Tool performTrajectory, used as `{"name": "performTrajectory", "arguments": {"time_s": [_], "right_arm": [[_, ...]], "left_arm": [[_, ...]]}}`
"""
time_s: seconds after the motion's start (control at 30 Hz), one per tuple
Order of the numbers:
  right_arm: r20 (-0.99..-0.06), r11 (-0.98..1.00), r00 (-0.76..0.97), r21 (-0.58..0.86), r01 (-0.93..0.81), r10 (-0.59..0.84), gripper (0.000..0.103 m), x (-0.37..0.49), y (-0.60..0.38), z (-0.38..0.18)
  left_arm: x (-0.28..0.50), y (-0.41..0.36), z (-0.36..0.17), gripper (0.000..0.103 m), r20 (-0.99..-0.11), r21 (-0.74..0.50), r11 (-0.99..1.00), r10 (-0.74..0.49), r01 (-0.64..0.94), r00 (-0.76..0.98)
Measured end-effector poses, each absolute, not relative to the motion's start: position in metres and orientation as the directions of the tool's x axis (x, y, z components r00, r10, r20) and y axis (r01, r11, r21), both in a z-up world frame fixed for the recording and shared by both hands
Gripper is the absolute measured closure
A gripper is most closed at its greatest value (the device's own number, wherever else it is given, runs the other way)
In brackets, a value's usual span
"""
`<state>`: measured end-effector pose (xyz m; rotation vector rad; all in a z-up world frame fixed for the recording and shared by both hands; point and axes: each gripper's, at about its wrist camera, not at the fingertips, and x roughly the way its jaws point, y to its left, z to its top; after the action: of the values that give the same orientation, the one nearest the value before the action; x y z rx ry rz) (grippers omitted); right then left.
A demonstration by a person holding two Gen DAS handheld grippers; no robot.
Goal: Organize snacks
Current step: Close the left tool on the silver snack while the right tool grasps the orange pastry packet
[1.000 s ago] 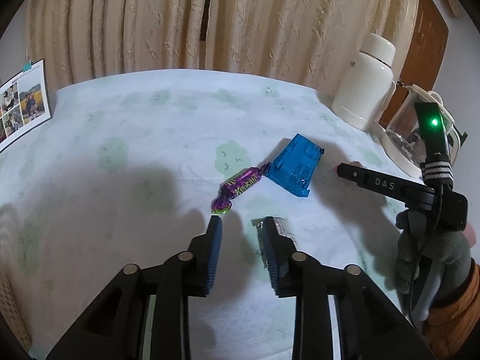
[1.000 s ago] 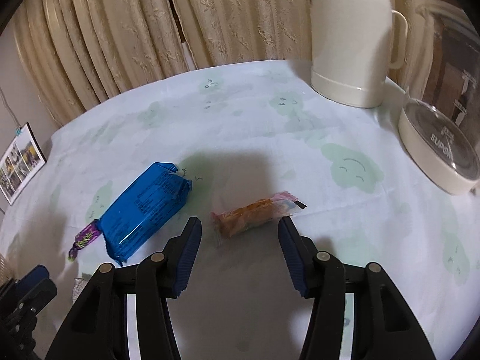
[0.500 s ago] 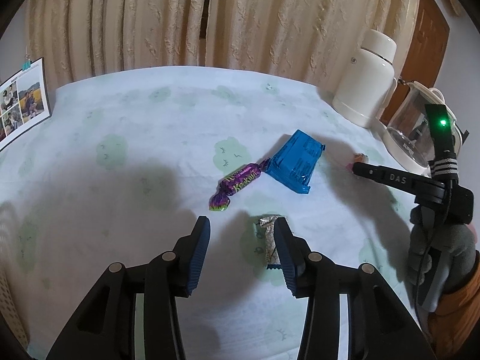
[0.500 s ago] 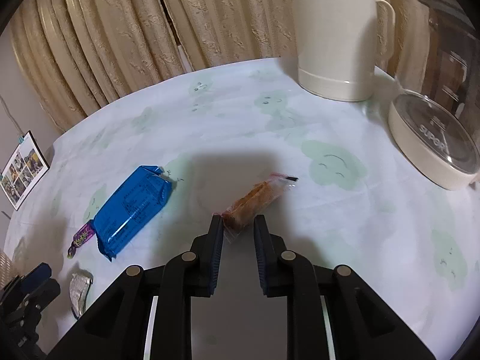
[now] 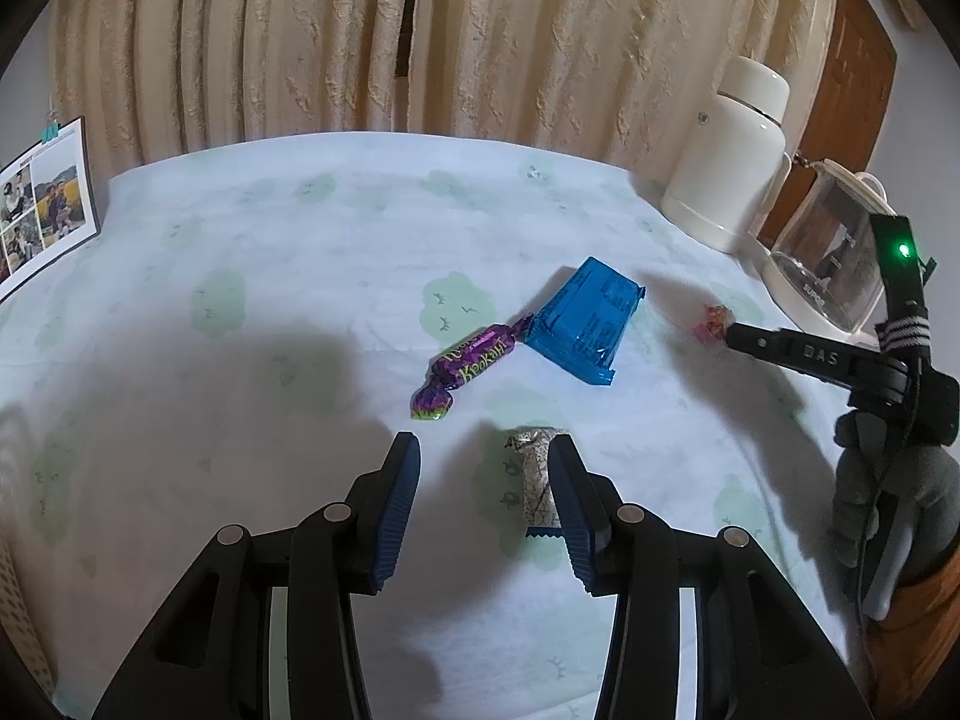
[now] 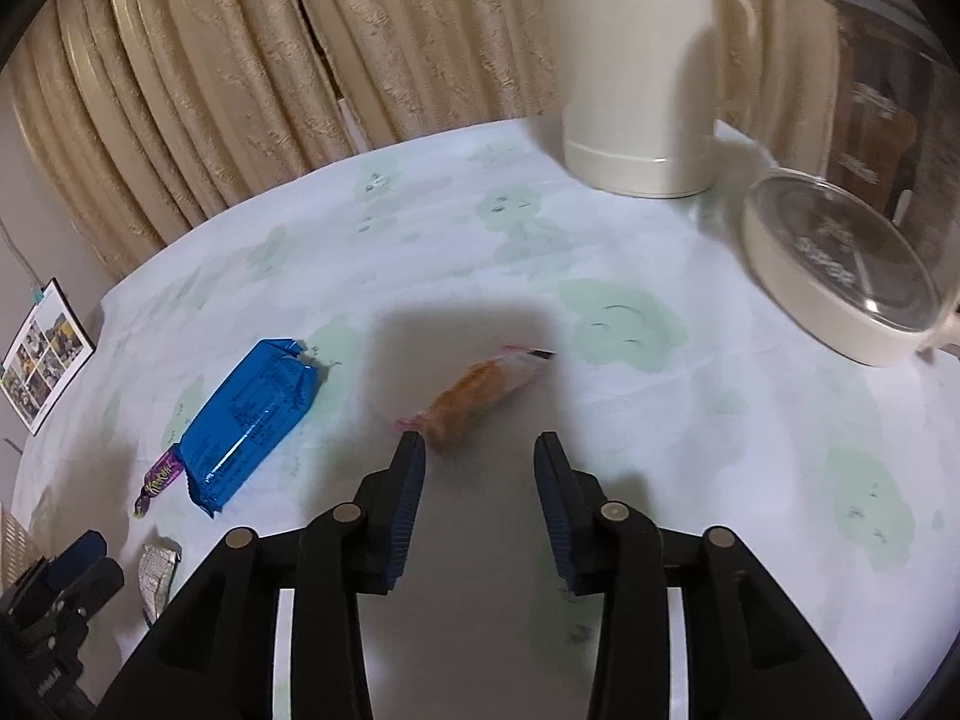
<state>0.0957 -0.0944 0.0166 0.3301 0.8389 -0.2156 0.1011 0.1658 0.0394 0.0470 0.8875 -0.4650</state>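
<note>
Left wrist view: left gripper (image 5: 483, 459) jaws spread wide, wider than half a second ago, over the tablecloth (image 5: 270, 252); the silver-wrapped candy (image 5: 536, 477) lies flat just inside the right pad, touching or nearly touching it, not pinched. Purple candy (image 5: 470, 371) sits ahead of the fingers, its twisted end against the corner of the blue snack pack (image 5: 585, 321); both unmoved since earlier frames. Right gripper (image 5: 732, 333) reaches in from the right edge, held in a gloved hand (image 5: 888, 498), green light on; the tip meets the small orange snack in clear wrapper (image 5: 714, 319). Right wrist view: right gripper (image 6: 480, 450) jaws now spread apart, whereas half a second ago they were nearly closed on the end of the orange snack (image 6: 480, 396). That snack lies on the cloth just ahead of the left pad, touching or just beside it, tilted toward upper right, slightly blurred, so it looks released. Blue snack pack (image 6: 249, 414) to the left, purple candy (image 6: 159, 477) at its lower end, silver candy (image 6: 157, 570) near the left gripper (image 6: 72, 576) at bottom left. White thermos jug (image 6: 636, 72) and glass kettle (image 6: 852, 276) at the back right.
</note>
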Motion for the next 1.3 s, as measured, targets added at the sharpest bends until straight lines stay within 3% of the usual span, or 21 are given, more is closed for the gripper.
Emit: {"name": "performTrajectory", "arguments": {"time_s": [0.07,0.3,0.47,0.7,0.8,1.0,1.07,1.3], "right_arm": [[-0.757,0.93,0.649,0.182,0.32,-0.075,0.057,0.103,-0.092,0.016],[-0.764,0.937,0.627,0.092,0.336,-0.15,0.057,0.127,-0.086,0.014],[-0.768,0.942,0.614,0.042,0.333,-0.183,0.074,0.128,-0.082,0.015],[-0.756,0.934,0.638,0.106,0.34,-0.147,0.078,0.106,-0.092,0.017],[-0.738,0.936,0.664,0.138,0.323,-0.12,0.087,0.096,-0.088,0.026],[-0.715,0.948,0.694,0.155,0.277,-0.086,0.086,0.089,-0.075,0.037],[-0.721,0.94,0.688,0.177,0.293,-0.079,0.079,0.09,-0.081,0.035],[-0.732,0.893,0.678,0.261,0.367,-0.065,0.076,0.083,-0.111,0.029]], "left_arm": [[0.101,0.166,0.039,0.057,-0.756,-0.152,0.9,-0.372,0.408,0.539],[0.1,0.165,0.04,0.057,-0.757,-0.148,0.898,-0.372,0.415,0.537],[0.102,0.165,0.038,0.057,-0.762,-0.148,0.9,-0.368,0.411,0.533],[0.103,0.16,0.034,0.057,-0.769,-0.148,0.898,-0.368,0.415,0.522],[0.102,0.158,0.032,0.057,-0.771,-0.147,0.894,-0.372,0.424,0.517],[0.102,0.153,0.03,0.055,-0.771,-0.145,0.889,-0.376,0.434,0.514],[0.103,0.15,0.028,0.051,-0.776,-0.15,0.888,-0.378,0.436,0.504],[0.102,0.132,0.023,0.051,-0.794,-0.151,0.863,-0.396,0.482,0.461]]}}
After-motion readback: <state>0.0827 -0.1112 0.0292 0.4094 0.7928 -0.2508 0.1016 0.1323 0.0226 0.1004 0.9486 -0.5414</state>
